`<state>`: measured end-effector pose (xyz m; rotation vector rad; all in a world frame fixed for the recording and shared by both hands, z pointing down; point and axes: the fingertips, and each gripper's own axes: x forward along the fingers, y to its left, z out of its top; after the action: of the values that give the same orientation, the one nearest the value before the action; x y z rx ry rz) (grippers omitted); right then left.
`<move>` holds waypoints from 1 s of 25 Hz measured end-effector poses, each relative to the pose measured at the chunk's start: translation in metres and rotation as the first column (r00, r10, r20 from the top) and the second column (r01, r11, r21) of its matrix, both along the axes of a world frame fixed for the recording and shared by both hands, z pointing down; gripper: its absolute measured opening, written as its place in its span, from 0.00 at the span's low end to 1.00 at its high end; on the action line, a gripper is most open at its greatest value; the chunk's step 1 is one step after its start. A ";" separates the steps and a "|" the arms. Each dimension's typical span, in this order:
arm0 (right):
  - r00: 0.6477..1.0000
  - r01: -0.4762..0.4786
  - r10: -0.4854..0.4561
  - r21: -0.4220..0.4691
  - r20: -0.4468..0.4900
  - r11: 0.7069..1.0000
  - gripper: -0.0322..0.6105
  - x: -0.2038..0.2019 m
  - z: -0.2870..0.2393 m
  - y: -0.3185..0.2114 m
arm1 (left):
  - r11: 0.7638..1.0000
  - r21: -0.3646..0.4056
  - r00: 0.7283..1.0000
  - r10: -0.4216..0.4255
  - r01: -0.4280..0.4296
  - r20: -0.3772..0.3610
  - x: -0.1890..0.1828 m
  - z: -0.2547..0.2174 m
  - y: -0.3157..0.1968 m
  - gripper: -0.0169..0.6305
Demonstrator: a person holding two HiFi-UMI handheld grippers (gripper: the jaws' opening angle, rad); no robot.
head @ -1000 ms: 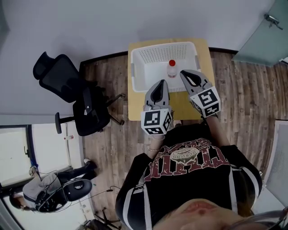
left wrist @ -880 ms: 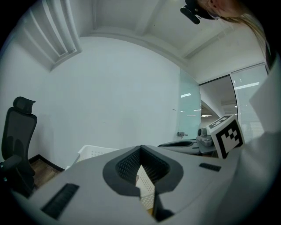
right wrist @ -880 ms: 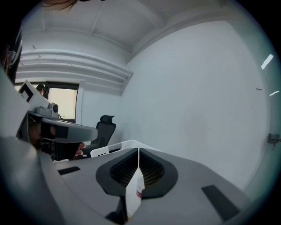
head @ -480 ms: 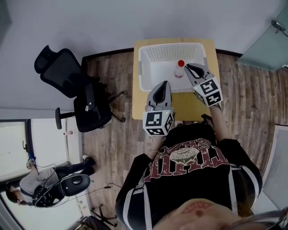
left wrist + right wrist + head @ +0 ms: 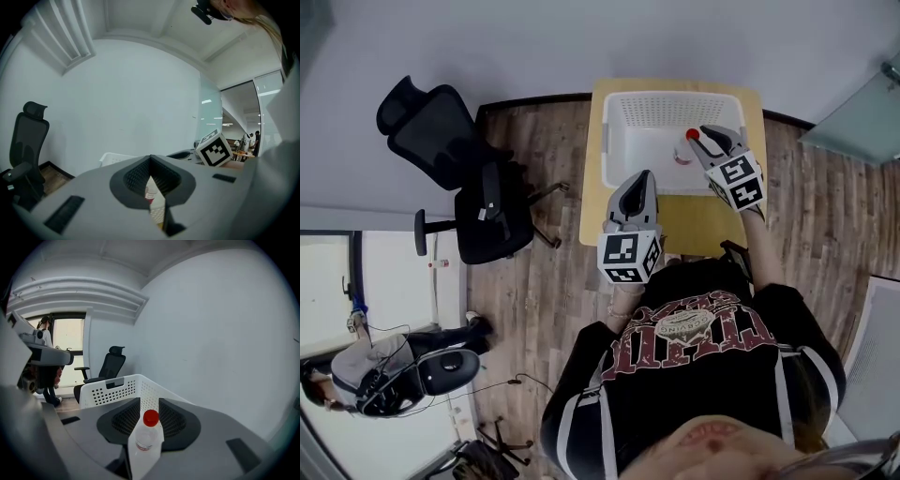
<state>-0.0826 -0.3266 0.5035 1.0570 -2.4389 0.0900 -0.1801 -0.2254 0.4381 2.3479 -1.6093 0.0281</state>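
Observation:
A clear bottle with a red cap [image 5: 690,143] stands upright in a white perforated basket [image 5: 670,97] on a small yellow table [image 5: 694,220]. My right gripper [image 5: 705,135] reaches over the basket's right side, its tips right beside the cap. In the right gripper view the jaws [image 5: 149,402] stand apart and the bottle [image 5: 149,437] shows in the gap between them. My left gripper [image 5: 637,177] hovers at the basket's near rim. Its jaws [image 5: 150,159] are closed to a thin slit, through which a sliver of the bottle [image 5: 151,193] shows. It holds nothing.
A black office chair [image 5: 459,178] stands on the wood floor left of the table. A grey wall runs behind the table, and a glass door [image 5: 862,112] is at the far right. A seated person [image 5: 356,375] is at the lower left.
The right gripper has moved forward over the basket up to the bottle, and its jaws have parted from a thin slit. The left gripper has barely moved.

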 end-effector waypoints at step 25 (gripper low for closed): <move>0.998 0.025 -0.038 -0.210 -0.056 0.977 0.36 -0.007 0.065 -0.030 | 0.994 -0.014 0.994 -0.104 0.104 -0.014 -0.028 0.008 0.008 0.10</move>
<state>-0.0899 -0.3571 0.5688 0.9144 -2.3319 0.2941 -0.2079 -0.2170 0.4457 2.2460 -1.7170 -0.0001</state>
